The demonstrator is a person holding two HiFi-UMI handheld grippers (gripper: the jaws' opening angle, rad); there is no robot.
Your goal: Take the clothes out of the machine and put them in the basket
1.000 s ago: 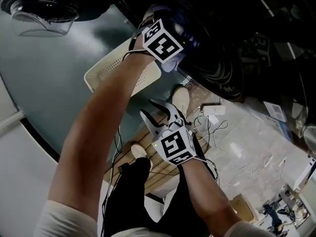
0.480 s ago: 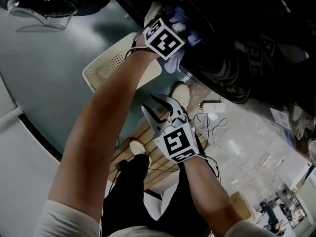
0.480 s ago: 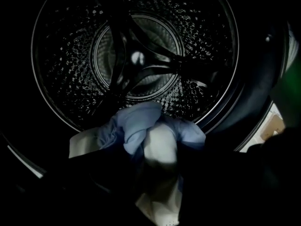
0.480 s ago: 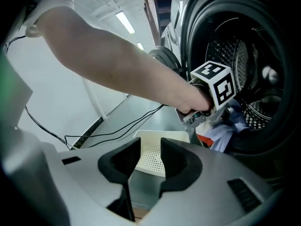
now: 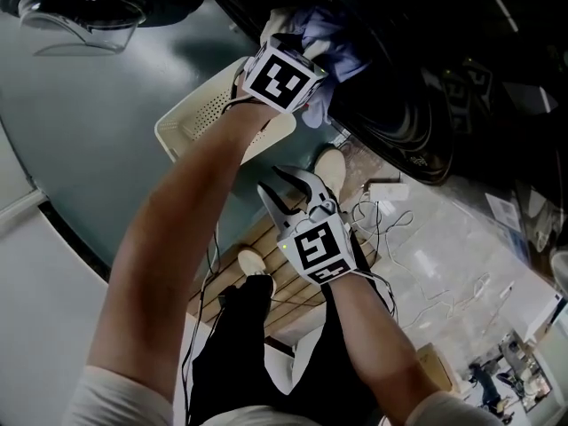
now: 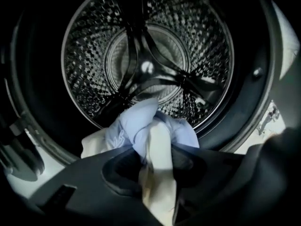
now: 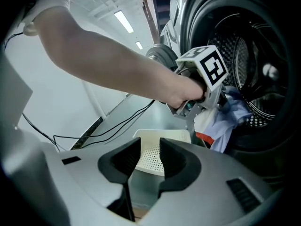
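Observation:
A bundle of light blue and cream clothes (image 6: pixel 141 126) hangs at the mouth of the washing machine drum (image 6: pixel 146 55). My left gripper (image 6: pixel 157 154) has just been closing, and its jaws now pinch this bundle. In the head view the left gripper (image 5: pixel 302 56) is at the drum opening, with the clothes (image 5: pixel 333 47) bunched beyond its marker cube. The right gripper view shows the clothes (image 7: pixel 230 117) dangling from the left gripper (image 7: pixel 221 100) above the cream perforated basket (image 7: pixel 162 149). My right gripper (image 5: pixel 268 180) hovers lower, open, with nothing between its jaws (image 7: pixel 150 159).
The basket (image 5: pixel 200 118) stands on the grey floor below the machine's opening. The round glass door (image 5: pixel 84 11) swings out at the upper left. The person's shoes (image 5: pixel 327 171) rest on a slatted wooden mat, with white cables (image 5: pixel 382 220) lying to its right.
The left gripper has rolled and shifted slightly at the drum mouth and has closed on the clothes, which now bunch out further. The right gripper has stayed in place.

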